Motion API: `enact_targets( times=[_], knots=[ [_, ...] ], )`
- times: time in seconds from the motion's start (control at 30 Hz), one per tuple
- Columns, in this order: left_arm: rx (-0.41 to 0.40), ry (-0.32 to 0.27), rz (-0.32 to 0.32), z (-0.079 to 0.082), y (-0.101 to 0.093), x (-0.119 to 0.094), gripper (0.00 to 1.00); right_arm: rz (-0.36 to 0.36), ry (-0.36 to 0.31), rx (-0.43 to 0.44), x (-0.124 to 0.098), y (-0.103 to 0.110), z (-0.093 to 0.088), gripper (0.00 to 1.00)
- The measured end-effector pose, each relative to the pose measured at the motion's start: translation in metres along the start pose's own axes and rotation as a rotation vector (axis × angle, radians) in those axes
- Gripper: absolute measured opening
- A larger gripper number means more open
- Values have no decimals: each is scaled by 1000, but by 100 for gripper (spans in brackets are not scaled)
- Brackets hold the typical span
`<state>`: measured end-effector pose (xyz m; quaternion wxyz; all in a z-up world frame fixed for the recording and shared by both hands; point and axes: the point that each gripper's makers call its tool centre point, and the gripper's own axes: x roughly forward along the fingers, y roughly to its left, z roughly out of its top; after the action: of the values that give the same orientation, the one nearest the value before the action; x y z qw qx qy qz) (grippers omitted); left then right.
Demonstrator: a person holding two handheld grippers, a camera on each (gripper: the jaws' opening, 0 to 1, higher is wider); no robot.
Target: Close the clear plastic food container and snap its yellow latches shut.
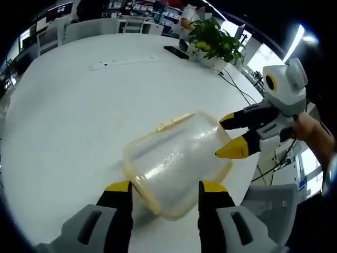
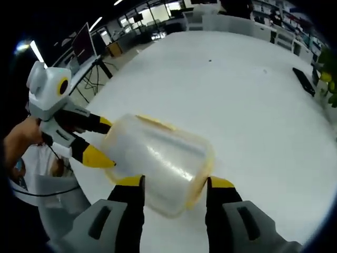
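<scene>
Container [image 1: 174, 163] near edge is hidden behind the left gripper [image 1: 165, 188] jaws, so contact there is unclear. In the right gripper view, the right gripper [image 2: 175, 184] jaws cover its near corner too. Latch states too blurred to tell. Person's hand [image 1: 310, 132] cut off at frame edge.

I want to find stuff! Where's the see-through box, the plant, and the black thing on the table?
clear plastic container [image 1: 176, 158], left gripper view, middle of its lid.
potted plant [image 1: 216, 39], left gripper view, its green leaves.
black flat object [image 2: 304, 80], right gripper view, its middle; too small to identify.
</scene>
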<state>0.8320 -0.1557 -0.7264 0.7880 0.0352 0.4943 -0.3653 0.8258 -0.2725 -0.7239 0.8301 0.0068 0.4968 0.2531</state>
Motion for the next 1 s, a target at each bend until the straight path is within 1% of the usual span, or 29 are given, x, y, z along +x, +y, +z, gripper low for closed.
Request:
enact_targets(
  times=[1.0],
  knots=[
    [-12,19,18,-38,10,-26,45,-7,-18,4,6,48,-17,43]
  ],
)
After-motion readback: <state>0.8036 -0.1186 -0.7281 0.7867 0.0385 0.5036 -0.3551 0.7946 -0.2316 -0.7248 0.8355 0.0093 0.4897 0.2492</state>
